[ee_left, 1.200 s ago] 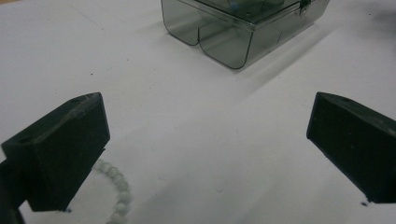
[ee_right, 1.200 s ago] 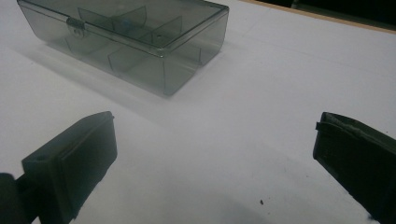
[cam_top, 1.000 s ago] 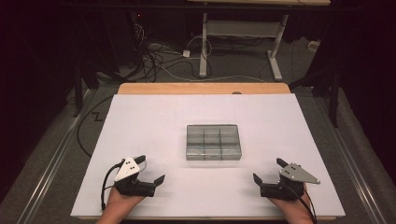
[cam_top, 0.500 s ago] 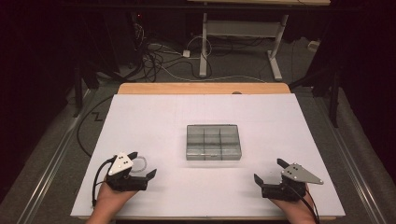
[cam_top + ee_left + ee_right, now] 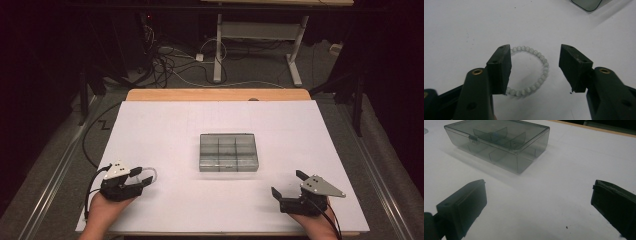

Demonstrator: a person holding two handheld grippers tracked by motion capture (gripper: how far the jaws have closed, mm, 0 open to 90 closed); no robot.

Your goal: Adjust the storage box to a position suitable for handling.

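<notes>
- High view: the left hand-held gripper point(image 5: 144, 178) sits at the near left of the white surface point(image 5: 170, 125), jaws just closing, a pale bead bracelet point(image 5: 148, 174) at its tips. The right hand-held gripper point(image 5: 288, 183) rests near right, jaws spread wide and empty. A smoky clear plastic compartment box point(image 5: 228, 152) lies mid-surface, well apart from both.
- Left gripper view: the bracelet point(image 5: 541, 60) lies flat between the jaws, one jaw over its rim, the other just beside it; the jaws are half-narrowed, with no squeeze on the beads.
- Right gripper view: the box point(image 5: 499, 143), lid down, lies ahead of the wide jaws.
</notes>
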